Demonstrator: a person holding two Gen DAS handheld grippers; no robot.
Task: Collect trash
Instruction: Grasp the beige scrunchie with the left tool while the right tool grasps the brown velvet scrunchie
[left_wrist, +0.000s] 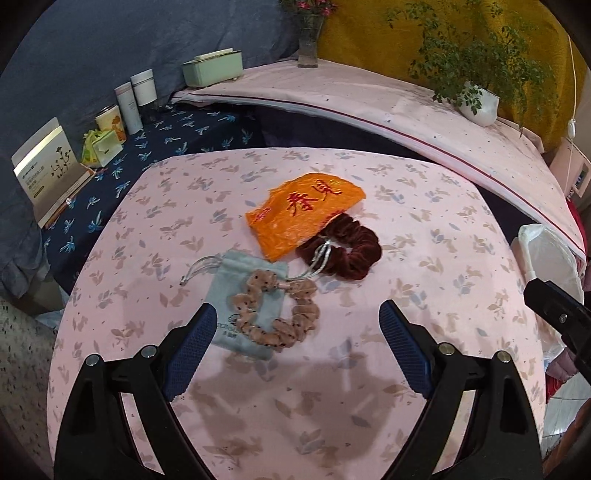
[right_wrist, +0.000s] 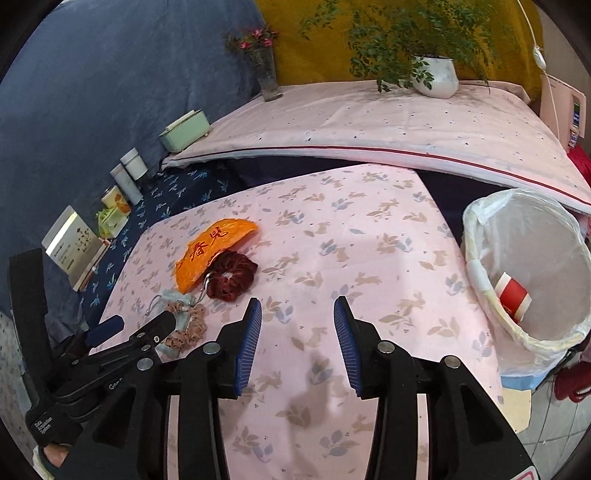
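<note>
- My left gripper (left_wrist: 297, 325) hangs over the near part of the table (left_wrist: 424, 206), jaws wide apart, nothing between them.
- My right gripper (right_wrist: 297, 314) is jaws apart too, narrower gap, empty, over bare pink cloth.
- Orange wrapper (left_wrist: 303, 218) with red characters lies flat near the table's middle, its edge over the dark red scrunchie (left_wrist: 343, 251).
- Grey drawstring pouch (left_wrist: 243, 306) lies just ahead of my left gripper, with a tan spotted scrunchie (left_wrist: 280, 314) on top of it.
- Bin (right_wrist: 476, 273) with a white liner stands off the table's right edge; a red-and-white cup (right_wrist: 513, 295) lies inside it.
- Far side: vase of flowers (left_wrist: 308, 44), potted plant (left_wrist: 480, 103), green box (left_wrist: 212, 68), canisters (left_wrist: 136, 96) on the left shelf.
</note>
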